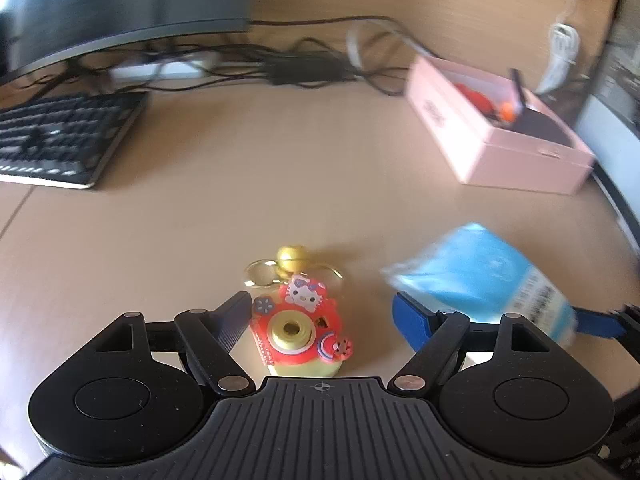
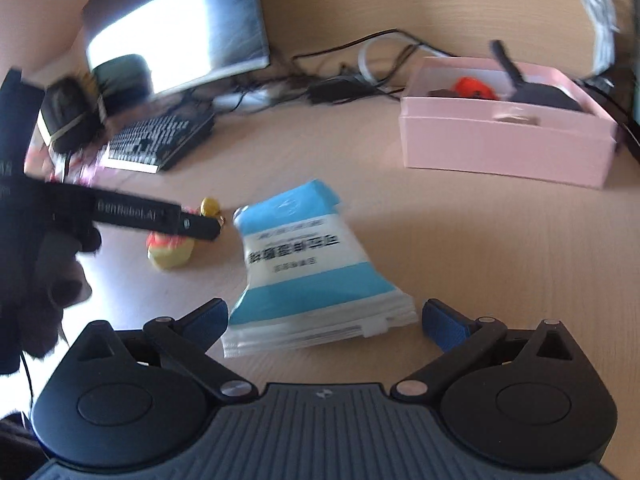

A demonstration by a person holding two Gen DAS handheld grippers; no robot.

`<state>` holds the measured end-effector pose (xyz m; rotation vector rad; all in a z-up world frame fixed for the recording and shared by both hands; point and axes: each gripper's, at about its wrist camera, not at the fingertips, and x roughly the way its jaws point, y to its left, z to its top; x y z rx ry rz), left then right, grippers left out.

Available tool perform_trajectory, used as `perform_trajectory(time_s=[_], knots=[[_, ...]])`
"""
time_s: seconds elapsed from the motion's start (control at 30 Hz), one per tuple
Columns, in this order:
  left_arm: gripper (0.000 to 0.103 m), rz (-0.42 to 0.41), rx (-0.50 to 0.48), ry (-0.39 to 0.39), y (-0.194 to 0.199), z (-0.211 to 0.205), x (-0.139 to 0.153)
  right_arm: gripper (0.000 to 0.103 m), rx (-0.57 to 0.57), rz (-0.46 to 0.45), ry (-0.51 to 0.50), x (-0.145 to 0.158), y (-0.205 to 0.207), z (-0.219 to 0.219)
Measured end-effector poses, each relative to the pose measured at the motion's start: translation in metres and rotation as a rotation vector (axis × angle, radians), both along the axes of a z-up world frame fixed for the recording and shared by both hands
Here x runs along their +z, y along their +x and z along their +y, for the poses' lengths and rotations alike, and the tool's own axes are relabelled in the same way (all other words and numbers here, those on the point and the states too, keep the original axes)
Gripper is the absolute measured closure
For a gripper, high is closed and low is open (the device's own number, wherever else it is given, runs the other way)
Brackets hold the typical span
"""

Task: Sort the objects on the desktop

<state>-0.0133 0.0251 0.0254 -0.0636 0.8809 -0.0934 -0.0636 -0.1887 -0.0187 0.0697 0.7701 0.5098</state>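
Observation:
A red and yellow toy camera keychain [image 1: 299, 326] with a gold bell lies on the desk between the open fingers of my left gripper [image 1: 324, 314]; its left side is by the left finger. It also shows in the right wrist view [image 2: 172, 250], partly hidden by the left gripper. A blue and white packet [image 2: 308, 268] lies between the open fingers of my right gripper [image 2: 324, 320], touching neither clearly. The packet also shows in the left wrist view [image 1: 484, 276]. A pink box [image 2: 504, 148] holding a red object and a dark object stands at the back right.
A black keyboard [image 1: 60, 140] lies at the left, below a monitor [image 1: 120, 4]. Tangled cables and a power strip [image 1: 168, 68] run along the back of the desk. The pink box also shows in the left wrist view [image 1: 492, 136]. A white cable [image 1: 560, 52] hangs at the far right.

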Motion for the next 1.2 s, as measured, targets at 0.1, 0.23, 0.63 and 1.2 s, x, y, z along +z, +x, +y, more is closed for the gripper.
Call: perform_trajectory(time_s=[0.1,0.23,0.63,1.2], knots=[[0.02,-0.003,-0.042,-0.016,-0.002,-0.007,0.0,0.0,-0.012,0.018,0.038,0.0,0.001,-0.006],[0.02,-0.014,0.006,0.042,-0.003,-0.005,0.0,0.0,-0.03,0.062,0.116,0.001,0.005,-0.014],[0.008,0.002,0.25,0.205,-0.02,0.051,0.002,0.0,0.048,-0.101,-0.089,0.029,0.014,0.011],[0.007,-0.014,0.138,0.034,-0.009,0.036,0.006,0.04,0.057,-0.227,-0.218,0.049,0.048,0.035]])
